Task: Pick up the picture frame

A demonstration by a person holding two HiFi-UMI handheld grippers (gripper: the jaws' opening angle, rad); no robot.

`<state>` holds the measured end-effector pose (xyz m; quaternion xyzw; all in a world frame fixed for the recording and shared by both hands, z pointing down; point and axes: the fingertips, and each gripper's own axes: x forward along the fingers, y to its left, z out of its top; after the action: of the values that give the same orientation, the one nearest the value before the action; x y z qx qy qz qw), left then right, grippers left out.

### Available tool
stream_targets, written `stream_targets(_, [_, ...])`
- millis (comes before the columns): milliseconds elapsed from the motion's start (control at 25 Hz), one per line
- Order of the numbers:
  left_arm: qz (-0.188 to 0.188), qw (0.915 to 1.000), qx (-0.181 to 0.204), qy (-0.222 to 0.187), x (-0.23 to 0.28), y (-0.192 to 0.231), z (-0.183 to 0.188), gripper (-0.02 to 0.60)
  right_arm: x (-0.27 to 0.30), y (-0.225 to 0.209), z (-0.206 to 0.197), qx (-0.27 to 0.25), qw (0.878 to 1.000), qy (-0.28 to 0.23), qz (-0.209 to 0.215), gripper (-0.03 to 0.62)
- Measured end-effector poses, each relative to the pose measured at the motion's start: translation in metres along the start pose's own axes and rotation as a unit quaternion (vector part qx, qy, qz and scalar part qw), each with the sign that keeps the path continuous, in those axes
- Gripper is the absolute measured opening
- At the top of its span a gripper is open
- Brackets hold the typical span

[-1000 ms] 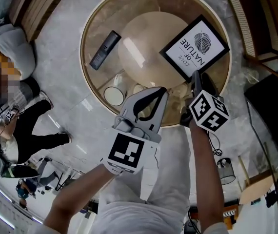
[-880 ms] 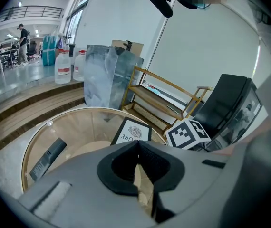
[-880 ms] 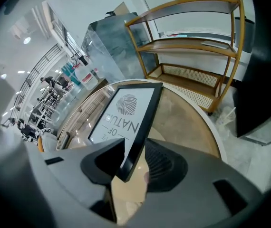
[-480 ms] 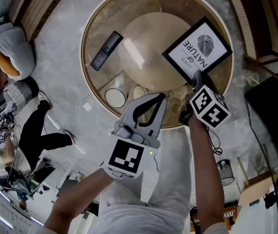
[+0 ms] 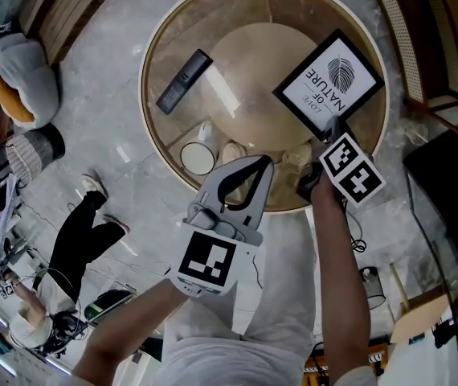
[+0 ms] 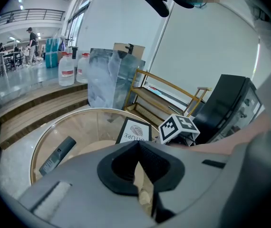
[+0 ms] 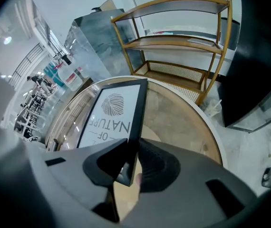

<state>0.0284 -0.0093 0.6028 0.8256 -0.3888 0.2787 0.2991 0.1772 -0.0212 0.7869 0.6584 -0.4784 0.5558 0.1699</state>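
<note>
Head view: the frame (image 5: pixel 329 83), printed "LOVE OF NATURE", sits at the right edge of the round glass surface (image 5: pixel 145 71). 1 remote (image 5: pixel 183 81) lies well to its left, and 1 mug (image 5: pixel 198 158) shows near the front rim.

Left gripper view: the left claw (image 6: pixel 138 146) hangs empty, tips together.

Right gripper view: "OF NATURE" reads. The right claw (image 7: pixel 128 167) is closing, pads on the frame's lower corner. A shelf (image 7: pixel 183 37) stands behind.

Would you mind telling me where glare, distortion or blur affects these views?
Head view: sharp, with a white glare streak across the glass table. Left gripper view: fisheye curvature, dark corners, and a mosaic patch at the top. Right gripper view: the wooden shelf bows, yet the print on the picture frame stays legible.
</note>
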Motion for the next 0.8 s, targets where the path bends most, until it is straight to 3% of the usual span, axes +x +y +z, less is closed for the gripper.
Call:
stream_targets(440, [0.005, 0.9999, 0.003, -0.016, -0.025, 0.0, 0.013, 0.003, -0.028, -0.004, -0.003, -0.047, 0.999, -0.009, 0.008, 0.06])
stream_targets(800, [0.005, 0.9993, 0.016, -0.034, -0.071, -0.011, 0.042, 0.003, -0.102, 0.013, 0.006, -0.069, 0.996, -0.043, 0.038, 0.06])
